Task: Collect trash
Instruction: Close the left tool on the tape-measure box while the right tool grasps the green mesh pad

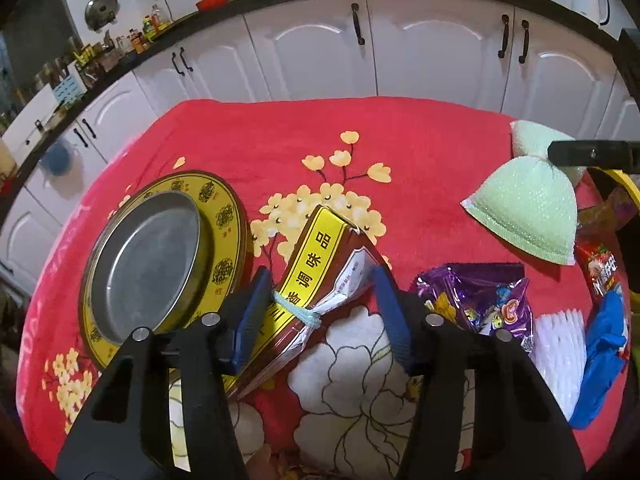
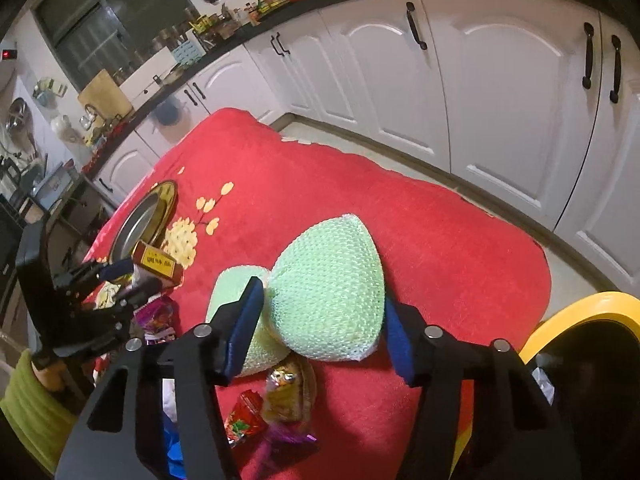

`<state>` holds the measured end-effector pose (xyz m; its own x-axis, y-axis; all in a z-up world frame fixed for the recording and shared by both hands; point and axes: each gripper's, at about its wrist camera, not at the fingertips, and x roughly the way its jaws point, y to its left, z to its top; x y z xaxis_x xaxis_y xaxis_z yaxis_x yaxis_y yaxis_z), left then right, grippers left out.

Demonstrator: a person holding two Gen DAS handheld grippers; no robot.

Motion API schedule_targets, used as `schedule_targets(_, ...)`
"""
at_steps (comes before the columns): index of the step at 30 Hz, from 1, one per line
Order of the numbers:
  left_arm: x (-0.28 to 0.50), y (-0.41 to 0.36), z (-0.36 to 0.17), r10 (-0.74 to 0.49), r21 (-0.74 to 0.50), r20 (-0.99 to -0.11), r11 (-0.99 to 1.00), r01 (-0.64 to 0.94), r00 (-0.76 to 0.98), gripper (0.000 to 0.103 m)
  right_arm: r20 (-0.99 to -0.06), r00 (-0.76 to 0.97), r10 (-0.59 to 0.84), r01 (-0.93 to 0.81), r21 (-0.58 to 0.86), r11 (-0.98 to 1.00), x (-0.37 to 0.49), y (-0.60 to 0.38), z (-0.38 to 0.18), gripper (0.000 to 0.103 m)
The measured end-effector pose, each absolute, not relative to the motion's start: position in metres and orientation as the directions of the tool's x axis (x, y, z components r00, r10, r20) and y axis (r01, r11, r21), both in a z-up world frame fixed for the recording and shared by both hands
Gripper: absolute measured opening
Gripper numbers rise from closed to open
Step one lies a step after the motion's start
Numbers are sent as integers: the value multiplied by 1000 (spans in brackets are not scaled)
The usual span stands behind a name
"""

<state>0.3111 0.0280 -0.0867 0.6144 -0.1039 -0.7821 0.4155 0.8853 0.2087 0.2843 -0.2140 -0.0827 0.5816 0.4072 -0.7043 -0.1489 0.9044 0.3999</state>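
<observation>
Both claws are at the grasping step. The left claw (image 1: 320, 300) straddles the seasoning packet (image 1: 320, 264), which lies on the red-covered tabletop (image 1: 420, 152) just beside the round tin tray (image 1: 152, 264); one pad touches the packet's bound end, the other stands just clear, so the grip is not yet made. On the far side of the packet from the tray, the right claw (image 2: 320, 332) brackets the green mesh sponge (image 2: 328, 288), its pads at the sponge's flanks, firm pinch unclear. Next, both likely need to clench, lift, and carry to the yellow-rimmed bin (image 2: 580, 320).
</observation>
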Motion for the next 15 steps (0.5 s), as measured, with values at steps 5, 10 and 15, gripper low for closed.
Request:
schedule_targets(5,306,31,-84,-104,183,-784,903,388,612,43,-663,618,423,-167,415,895,277,-215,-69,37)
schedule_targets(10,299,47,-79,-117,115,-772,941,319,625,41,-620,648,442,-210,412,886,264,-210,-55,31)
schedule_targets(15,288,64,-64,-135,58,-731,965,257,669,39,-580,684,442,-267,365,892,249,-195,-40,30)
